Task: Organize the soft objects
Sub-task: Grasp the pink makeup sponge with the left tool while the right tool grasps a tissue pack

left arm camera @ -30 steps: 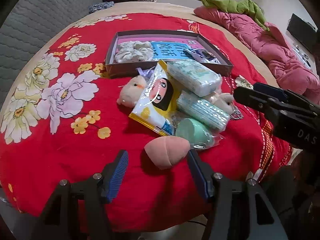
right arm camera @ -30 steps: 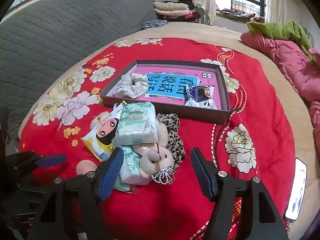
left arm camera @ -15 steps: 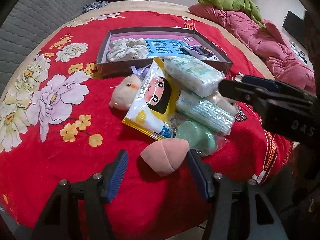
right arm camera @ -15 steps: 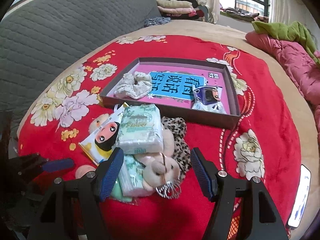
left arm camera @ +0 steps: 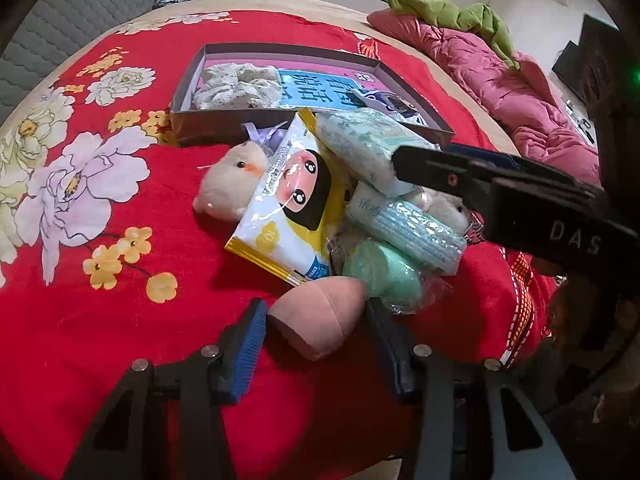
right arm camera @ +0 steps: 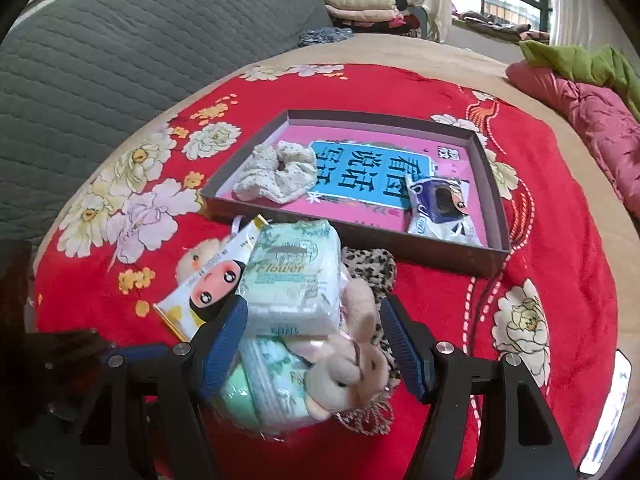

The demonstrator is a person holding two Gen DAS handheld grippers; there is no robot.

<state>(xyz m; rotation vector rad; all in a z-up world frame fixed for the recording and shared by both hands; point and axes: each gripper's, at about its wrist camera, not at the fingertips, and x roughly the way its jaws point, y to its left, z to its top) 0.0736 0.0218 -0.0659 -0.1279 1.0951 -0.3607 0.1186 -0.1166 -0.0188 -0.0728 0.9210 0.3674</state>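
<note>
A pink egg-shaped sponge (left arm camera: pixel 320 316) lies on the red floral blanket (left arm camera: pixel 100 300) at the near edge of a pile. My left gripper (left arm camera: pixel 316 320) is closing on it, and both pads touch its sides. The pile holds a cartoon-face pack (left arm camera: pixel 296 200), a plush hamster (left arm camera: pixel 228 184), a bagged green sponge (left arm camera: pixel 380 276), a "Flower" tissue pack (right arm camera: pixel 292 276), a plush rabbit (right arm camera: pixel 344 364) and a leopard scrunchie (right arm camera: pixel 372 268). My right gripper (right arm camera: pixel 316 340) hovers open over the tissue pack and rabbit. Behind, a shallow brown box (right arm camera: pixel 494 184) holds a pale scrunchie (right arm camera: pixel 276 172) and a dark wipes pack (right arm camera: pixel 440 208).
A grey quilted backrest (right arm camera: pixel 100 60) rises at the left. A pink quilt (left arm camera: pixel 500 80) with a green cloth (left arm camera: pixel 452 12) lies along the right. A phone (right arm camera: pixel 608 412) rests near the blanket's right edge. The blanket's front edge drops away just below the sponge.
The left jaws have narrowed onto the pink sponge, and that gripper has come lower and closer to it. The right gripper has slid in over the pile, still wide.
</note>
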